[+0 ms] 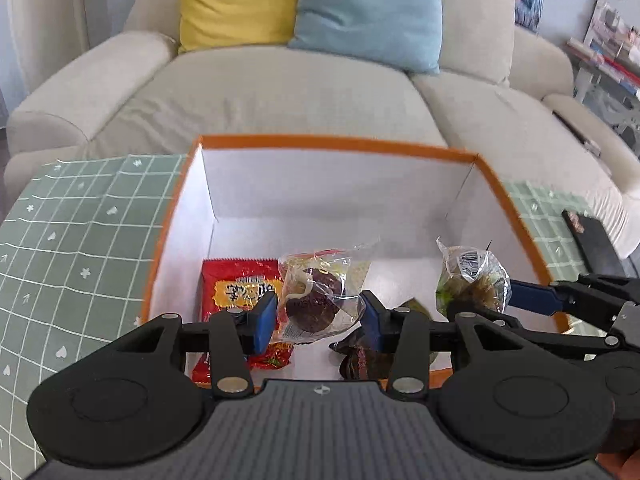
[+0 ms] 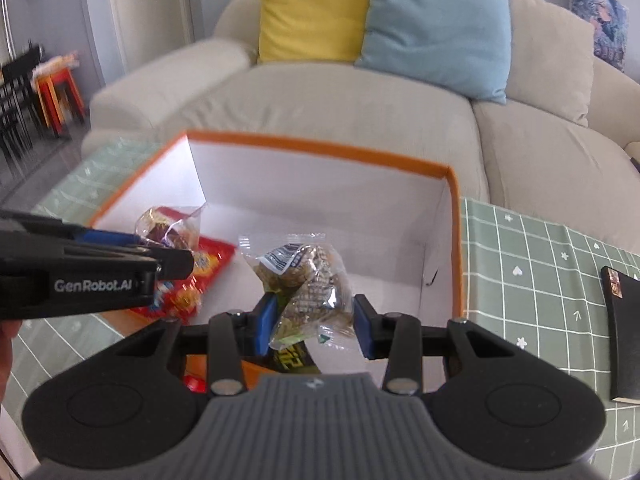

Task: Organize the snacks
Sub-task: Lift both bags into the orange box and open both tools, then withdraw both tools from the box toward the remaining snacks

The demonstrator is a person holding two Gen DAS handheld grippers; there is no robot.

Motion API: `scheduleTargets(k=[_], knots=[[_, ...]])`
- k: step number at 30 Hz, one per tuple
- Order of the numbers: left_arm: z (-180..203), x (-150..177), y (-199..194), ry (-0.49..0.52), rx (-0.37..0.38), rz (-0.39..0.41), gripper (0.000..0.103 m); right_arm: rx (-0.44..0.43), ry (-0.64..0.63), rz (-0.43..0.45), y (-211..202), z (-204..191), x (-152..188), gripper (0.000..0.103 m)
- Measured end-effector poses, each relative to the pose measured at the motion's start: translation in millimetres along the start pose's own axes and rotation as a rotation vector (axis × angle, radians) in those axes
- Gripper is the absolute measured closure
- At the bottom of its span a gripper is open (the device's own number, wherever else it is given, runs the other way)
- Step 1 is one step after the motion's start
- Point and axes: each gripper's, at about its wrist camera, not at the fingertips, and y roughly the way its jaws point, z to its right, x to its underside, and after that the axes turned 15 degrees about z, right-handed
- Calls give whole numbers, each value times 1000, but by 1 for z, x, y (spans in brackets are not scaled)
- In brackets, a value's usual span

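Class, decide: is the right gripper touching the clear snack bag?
Touching: the right wrist view shows the right gripper with both blue pads pressed against the clear snack bag.

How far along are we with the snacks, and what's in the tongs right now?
Done: a red snack packet and a dark wrapped snack already lie in the orange box. In hand: the left tongs grip a clear-wrapped brown pastry, and the right tongs grip a clear bag of greenish-brown snack, both over the box. Left: release both; no other loose snacks show on the green tablecloth.
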Motion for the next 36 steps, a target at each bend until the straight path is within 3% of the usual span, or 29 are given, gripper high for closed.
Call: scheduleTargets(k=[9, 21, 28, 30, 32, 36], knots=[[1, 11, 25, 18, -18, -103, 53, 58, -33, -99, 21, 4, 5, 64], [-4, 12, 34, 0, -43, -153, 52, 82, -15, -123, 24, 5, 4, 61], [-2, 10, 24, 11, -34, -122, 42, 81, -23, -102, 17, 2, 0, 60], [-1, 9, 18, 15, -33, -104, 34, 87, -27, -95, 14, 1, -1, 57], [0, 7, 10, 21, -34, -78, 32, 93, -26, -79, 8, 1, -1, 49], [0, 3, -9, 7, -51, -22, 30, 110, -35, -31, -8, -1, -2, 43]])
